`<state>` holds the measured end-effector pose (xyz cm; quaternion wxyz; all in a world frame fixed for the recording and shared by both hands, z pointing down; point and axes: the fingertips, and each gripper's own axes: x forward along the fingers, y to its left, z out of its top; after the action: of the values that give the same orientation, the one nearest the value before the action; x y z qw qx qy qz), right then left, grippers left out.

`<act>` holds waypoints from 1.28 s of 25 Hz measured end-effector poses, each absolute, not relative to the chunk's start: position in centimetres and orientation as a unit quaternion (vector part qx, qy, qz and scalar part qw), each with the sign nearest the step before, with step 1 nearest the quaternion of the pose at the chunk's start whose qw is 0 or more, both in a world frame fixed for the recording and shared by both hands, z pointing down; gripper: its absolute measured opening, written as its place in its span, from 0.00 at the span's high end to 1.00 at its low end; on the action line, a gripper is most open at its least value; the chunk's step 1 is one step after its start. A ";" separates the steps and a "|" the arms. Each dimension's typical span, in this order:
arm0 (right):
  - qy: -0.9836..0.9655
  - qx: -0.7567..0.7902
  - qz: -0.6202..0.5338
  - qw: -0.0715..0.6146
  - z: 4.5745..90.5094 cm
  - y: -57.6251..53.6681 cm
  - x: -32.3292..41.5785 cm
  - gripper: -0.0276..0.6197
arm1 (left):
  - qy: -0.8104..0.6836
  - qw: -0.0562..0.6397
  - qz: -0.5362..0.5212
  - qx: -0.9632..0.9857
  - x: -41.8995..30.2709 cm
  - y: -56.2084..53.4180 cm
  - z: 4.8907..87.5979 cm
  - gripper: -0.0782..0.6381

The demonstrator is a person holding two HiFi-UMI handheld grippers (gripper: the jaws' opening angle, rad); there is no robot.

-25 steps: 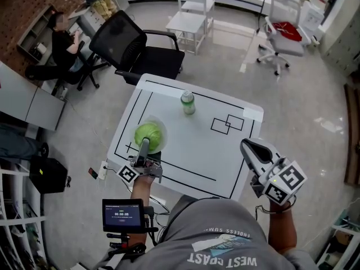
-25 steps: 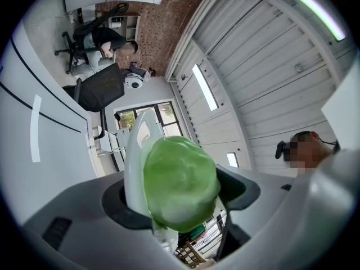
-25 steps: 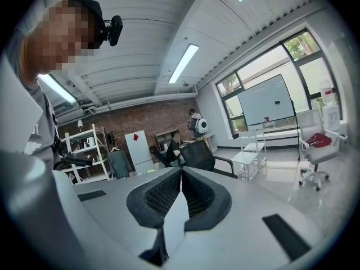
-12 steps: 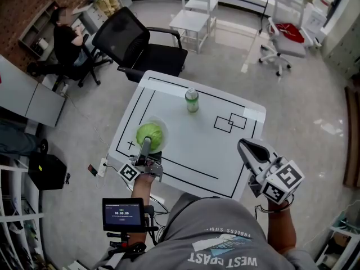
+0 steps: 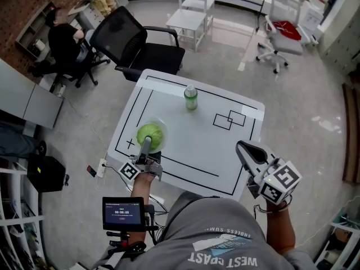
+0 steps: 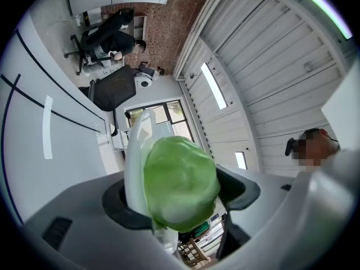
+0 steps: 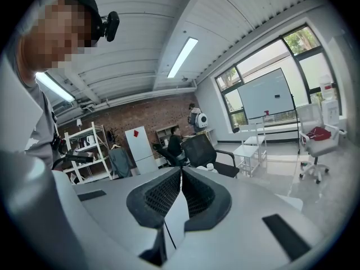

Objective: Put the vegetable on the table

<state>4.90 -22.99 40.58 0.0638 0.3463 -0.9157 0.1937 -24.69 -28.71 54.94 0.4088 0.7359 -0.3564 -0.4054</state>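
Note:
A round green cabbage [image 5: 149, 134] in clear wrap sits over the left part of the white table [image 5: 185, 145], inside its black outline. My left gripper [image 5: 145, 146] reaches in from the near edge and is shut on the cabbage. In the left gripper view the cabbage [image 6: 180, 179] fills the gap between the dark pads [image 6: 239, 189] of the left gripper [image 6: 181, 198]. I cannot tell whether it rests on the tabletop. My right gripper [image 5: 247, 149] hangs over the table's near right corner. In its own view the right gripper [image 7: 181, 176] is shut with nothing in it.
A green bottle [image 5: 191, 98] stands near the table's far edge. Two small black rectangles [image 5: 228, 120] are drawn to its right. A black office chair [image 5: 132, 41] stands behind the table, with white chairs [image 5: 194, 13] farther back. A person [image 5: 64, 41] sits at the far left.
The left gripper holds the cabbage at the same spot on the table. The right gripper has drifted slightly left and toward me. The head view has shifted a little.

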 end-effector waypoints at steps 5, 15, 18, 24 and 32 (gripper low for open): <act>-0.913 0.350 0.198 0.063 40.9 -22.9 4.9 0.94 | -0.363 0.416 -0.393 0.736 -24.7 -28.9 56.1 0.41; -0.910 0.351 0.209 0.071 41.8 -23.2 4.8 0.94 | -0.371 0.432 -0.377 0.730 -24.9 -29.7 58.1 0.41; -0.909 0.350 0.214 0.075 42.3 -23.4 4.7 0.94 | -0.373 0.436 -0.375 0.728 -24.9 -29.9 58.8 0.41; -0.908 0.347 0.221 0.081 43.1 -23.8 4.5 0.94 | -0.381 0.446 -0.369 0.721 -25.2 -30.0 60.1 0.41; -0.904 0.349 0.229 0.088 44.0 -24.6 4.3 0.94 | -0.385 0.455 -0.358 0.718 -25.1 -30.7 61.7 0.41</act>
<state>4.27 -24.58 44.03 0.0882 0.3486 -0.9045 0.2294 -25.10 -30.66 61.70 0.4550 0.7184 -0.3853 -0.3583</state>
